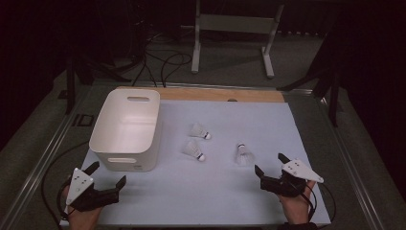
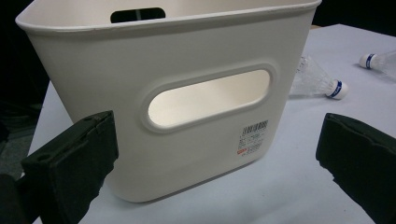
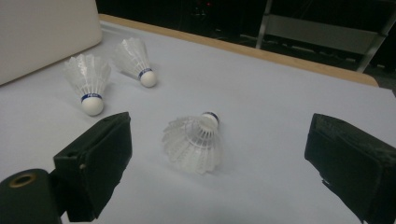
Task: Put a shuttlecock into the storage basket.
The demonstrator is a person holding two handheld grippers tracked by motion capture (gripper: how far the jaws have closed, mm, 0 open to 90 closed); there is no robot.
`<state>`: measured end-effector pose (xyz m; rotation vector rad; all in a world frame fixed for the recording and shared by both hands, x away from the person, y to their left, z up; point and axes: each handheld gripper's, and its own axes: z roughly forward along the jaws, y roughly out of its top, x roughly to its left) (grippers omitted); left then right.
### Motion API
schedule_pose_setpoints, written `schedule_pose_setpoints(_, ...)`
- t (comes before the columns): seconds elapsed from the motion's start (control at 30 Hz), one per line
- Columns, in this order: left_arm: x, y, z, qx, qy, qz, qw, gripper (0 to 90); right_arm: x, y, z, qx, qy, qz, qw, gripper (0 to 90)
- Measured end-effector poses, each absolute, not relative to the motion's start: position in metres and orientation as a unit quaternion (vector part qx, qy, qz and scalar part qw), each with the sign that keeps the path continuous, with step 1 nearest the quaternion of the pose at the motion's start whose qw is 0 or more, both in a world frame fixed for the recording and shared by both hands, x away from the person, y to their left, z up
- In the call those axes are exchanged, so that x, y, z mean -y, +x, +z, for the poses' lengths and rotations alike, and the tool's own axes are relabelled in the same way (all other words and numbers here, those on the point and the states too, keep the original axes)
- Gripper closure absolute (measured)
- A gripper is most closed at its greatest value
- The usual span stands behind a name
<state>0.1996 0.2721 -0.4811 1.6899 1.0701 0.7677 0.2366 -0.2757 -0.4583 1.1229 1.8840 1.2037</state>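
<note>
Our right gripper, jaws spread, faces the nearest shuttlecock, which lies on the mat just ahead. We close gently on its feather skirt, not crushing it. Our left gripper, also spread, waits before the bin.

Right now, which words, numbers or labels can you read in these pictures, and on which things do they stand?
No text can be quoted.
White bin: sticker with barcode, small black lines and a red mark, too small to read.
Nearest shuttlecock in the right gripper view: blue band with white print, too blurred to read.
</note>
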Motion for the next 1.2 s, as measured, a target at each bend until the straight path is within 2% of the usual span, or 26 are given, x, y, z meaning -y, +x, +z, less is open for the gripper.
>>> schedule_pose_setpoints(0.87,-0.268,0.203,-0.483,-0.439,0.699,0.315,0.469,0.0,0.261,0.27,-0.447,-0.756,0.411,0.412,0.3,7.3)
schedule_pose_setpoints(1.2,-0.269,0.203,-0.482,-0.443,0.694,0.313,0.474,0.0,0.256,0.28,-0.454,-0.772,0.417,0.379,0.296,7.6)
